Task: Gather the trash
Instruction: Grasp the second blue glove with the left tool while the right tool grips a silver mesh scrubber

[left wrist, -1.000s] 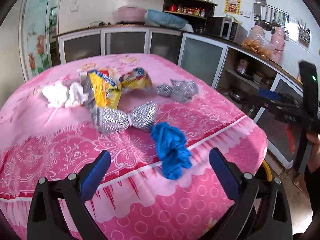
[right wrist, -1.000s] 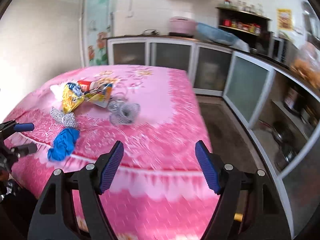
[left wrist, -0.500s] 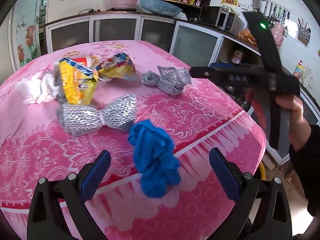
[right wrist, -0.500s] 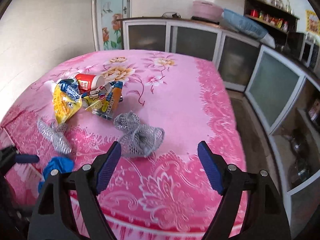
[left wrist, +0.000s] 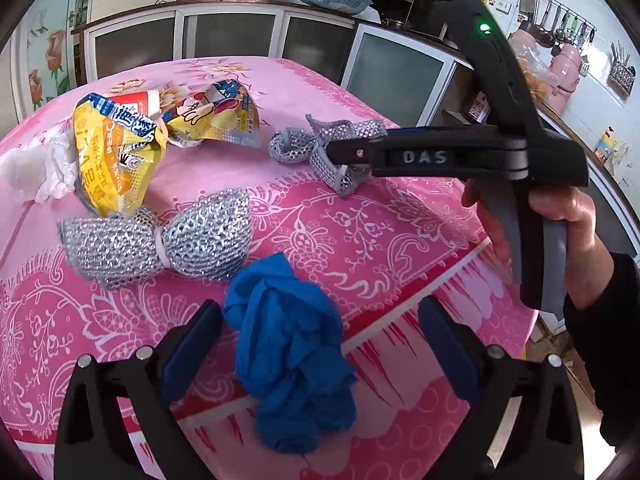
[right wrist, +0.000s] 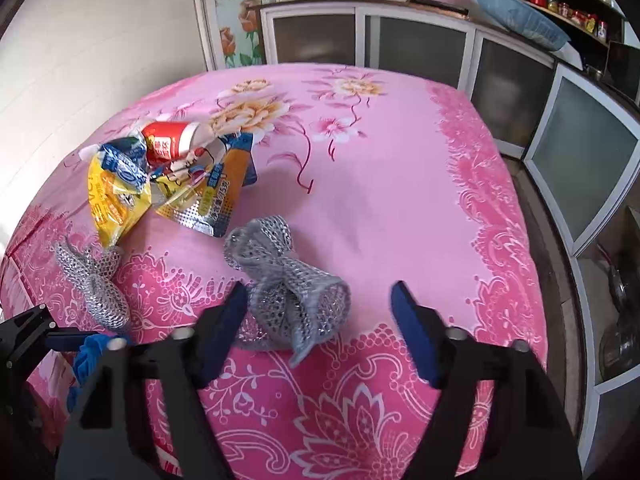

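Legible text: "DAS", pale raised letters on the black body of the right hand-held gripper (left wrist: 352, 156), just right of the silver mesh scrubber (left wrist: 332, 152). Print on the yellow snack wrapper (left wrist: 116, 160), left of that scrubber, is unreadable.

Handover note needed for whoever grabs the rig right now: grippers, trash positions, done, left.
Left gripper: open, straddling the crumpled blue glove at the near table edge, not gripping.
Right gripper: open, jaws just closing in, around the grey mesh scrubber, not pressing.
On the pink tablecloth: silver mesh scrubber, yellow snack wrappers, red-and-white cup, white tissue.
Done: nothing collected.
Left: grab all; no bin visible.
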`<action>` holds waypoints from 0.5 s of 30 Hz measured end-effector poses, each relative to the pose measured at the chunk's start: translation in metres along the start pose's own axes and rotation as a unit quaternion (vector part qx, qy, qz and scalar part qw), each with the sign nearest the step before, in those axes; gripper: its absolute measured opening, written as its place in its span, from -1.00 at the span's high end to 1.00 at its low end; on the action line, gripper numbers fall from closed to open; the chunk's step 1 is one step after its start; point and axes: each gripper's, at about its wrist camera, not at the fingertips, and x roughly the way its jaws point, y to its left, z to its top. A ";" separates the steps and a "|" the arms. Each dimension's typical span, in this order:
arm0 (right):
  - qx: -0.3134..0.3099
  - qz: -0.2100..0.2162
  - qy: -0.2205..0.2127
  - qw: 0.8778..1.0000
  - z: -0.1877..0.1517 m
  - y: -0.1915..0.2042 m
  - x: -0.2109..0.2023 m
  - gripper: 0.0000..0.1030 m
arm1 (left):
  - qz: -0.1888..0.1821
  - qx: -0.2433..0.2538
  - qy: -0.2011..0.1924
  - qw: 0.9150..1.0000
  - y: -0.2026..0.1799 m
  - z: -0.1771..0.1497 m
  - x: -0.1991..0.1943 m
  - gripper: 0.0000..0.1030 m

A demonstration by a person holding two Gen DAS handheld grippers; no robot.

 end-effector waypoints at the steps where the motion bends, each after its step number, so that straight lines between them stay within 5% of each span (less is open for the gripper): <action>1: -0.004 -0.002 0.004 1.000 0.000 0.001 0.002 0.17 | 0.001 0.000 -0.001 1.000 -0.001 0.001 0.001 -0.65; 3: -0.007 -0.013 0.007 1.000 -0.001 0.004 0.003 0.55 | 0.010 0.004 0.002 1.000 -0.001 0.002 0.003 0.16; 4: -0.006 -0.009 0.006 1.000 0.000 0.004 0.003 0.78 | 0.009 0.008 0.004 1.000 -0.002 0.003 0.005 0.43; 5: -0.002 -0.008 0.000 1.000 0.000 0.004 0.000 0.81 | 0.004 0.007 0.005 1.000 -0.001 0.003 0.005 0.62; 15: 0.027 0.010 -0.040 0.999 -0.003 0.000 -0.050 0.86 | -0.039 -0.034 -0.021 0.998 0.014 0.004 -0.034 0.75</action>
